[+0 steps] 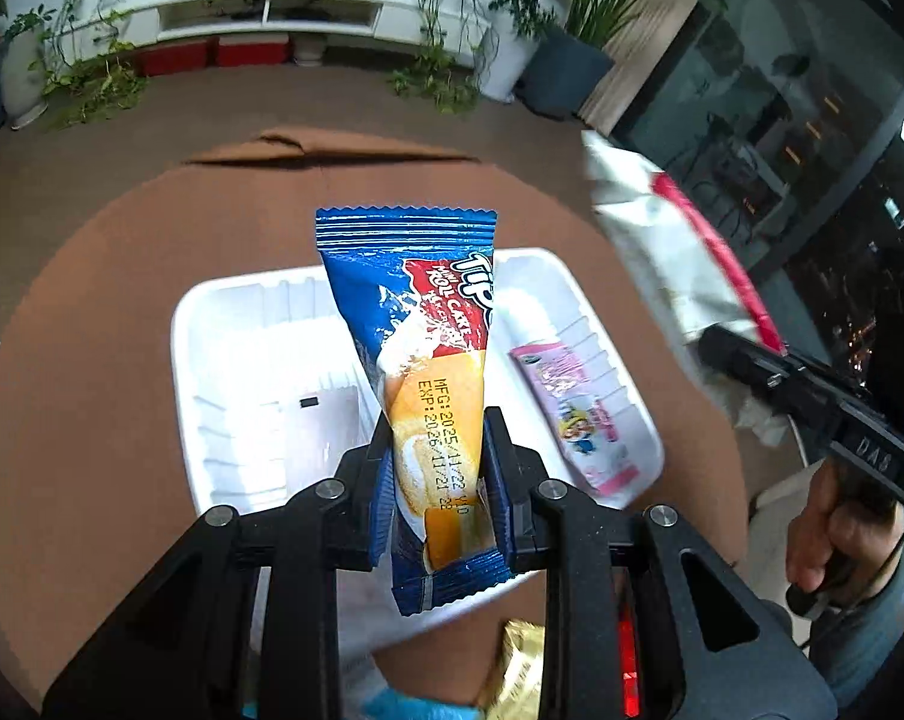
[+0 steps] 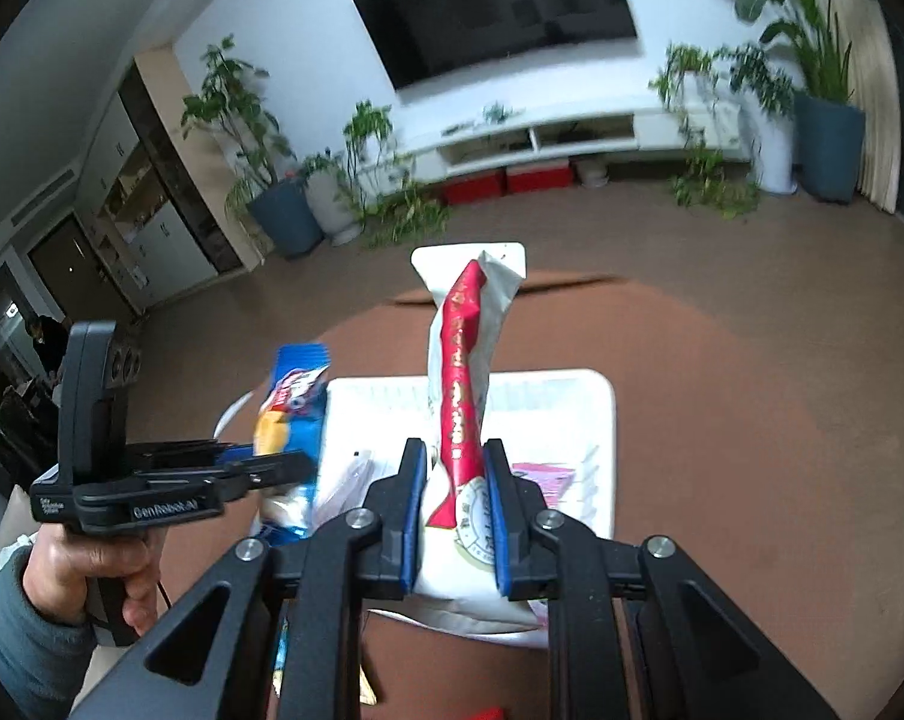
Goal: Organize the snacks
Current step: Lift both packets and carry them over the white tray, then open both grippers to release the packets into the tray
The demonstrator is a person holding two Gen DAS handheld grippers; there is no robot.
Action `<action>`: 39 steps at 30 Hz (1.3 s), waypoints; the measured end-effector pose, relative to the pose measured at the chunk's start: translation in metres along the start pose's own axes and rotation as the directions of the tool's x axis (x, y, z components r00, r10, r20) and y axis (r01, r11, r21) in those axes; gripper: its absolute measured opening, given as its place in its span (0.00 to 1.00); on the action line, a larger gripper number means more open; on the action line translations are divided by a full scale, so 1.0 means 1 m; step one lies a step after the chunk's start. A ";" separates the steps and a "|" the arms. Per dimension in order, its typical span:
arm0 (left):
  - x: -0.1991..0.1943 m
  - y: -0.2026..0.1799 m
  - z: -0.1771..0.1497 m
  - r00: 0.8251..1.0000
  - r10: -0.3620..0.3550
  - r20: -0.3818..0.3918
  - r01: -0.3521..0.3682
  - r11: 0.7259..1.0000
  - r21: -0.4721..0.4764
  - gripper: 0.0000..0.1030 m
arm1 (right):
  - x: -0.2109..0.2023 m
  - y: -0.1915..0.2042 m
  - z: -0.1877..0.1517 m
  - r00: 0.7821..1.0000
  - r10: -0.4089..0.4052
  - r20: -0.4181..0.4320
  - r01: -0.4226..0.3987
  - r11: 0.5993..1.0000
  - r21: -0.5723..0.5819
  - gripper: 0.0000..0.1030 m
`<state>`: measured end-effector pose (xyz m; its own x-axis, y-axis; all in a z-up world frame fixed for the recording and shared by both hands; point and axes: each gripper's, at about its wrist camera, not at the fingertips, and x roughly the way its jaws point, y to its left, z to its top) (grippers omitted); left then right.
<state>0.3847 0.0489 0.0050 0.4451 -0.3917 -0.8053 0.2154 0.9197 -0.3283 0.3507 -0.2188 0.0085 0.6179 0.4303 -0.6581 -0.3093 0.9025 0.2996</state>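
Gold wrapper [image 1: 520, 678] cut off at bottom edge; pink packet [image 2: 544, 480] mostly hidden in tray [image 2: 601, 420].

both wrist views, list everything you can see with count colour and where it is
roll cake packet: one, blue, red and orange, held above the tray in the left gripper
white packet: one, white with a red band, held above the tray in the right gripper
pink packet: one, pink and white, lying in the tray's right compartment
tray: one, white, divided, on the table
table: one, brown, round
gold wrapper: one, near edge, partly hidden
plants: several, green, along the far wall
TV: one, black, on the wall
red boxes: two, under the white shelf
left hand: gripping its handle, blue-grey sleeve
right hand: gripping its handle
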 end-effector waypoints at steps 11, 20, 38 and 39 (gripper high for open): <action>0.066 0.000 -0.005 0.995 0.037 -0.094 -0.037 0.999 0.000 0.24 | 0.081 -0.002 -0.017 0.982 -0.042 -0.185 0.037 0.999 -0.032 0.20; 0.092 -0.012 -0.006 0.991 0.073 -0.109 -0.072 0.997 0.013 0.24 | 0.092 -0.001 -0.032 0.968 -0.084 -0.236 0.071 0.996 -0.062 0.19; 0.072 -0.020 -0.013 0.991 0.123 -0.045 -0.124 0.992 -0.007 0.42 | 0.076 0.006 -0.031 0.970 -0.130 -0.207 0.105 0.986 -0.130 0.51; 0.063 -0.022 -0.014 0.992 0.124 -0.027 -0.124 0.992 -0.003 0.47 | 0.071 0.006 -0.028 0.973 -0.131 -0.191 0.108 0.986 -0.125 0.52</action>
<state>0.3962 0.0042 -0.0456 0.4452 -0.2740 -0.8525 0.1557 0.9612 -0.2277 0.3725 -0.1831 -0.0553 0.5033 0.2972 -0.8114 -0.3290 0.9342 0.1381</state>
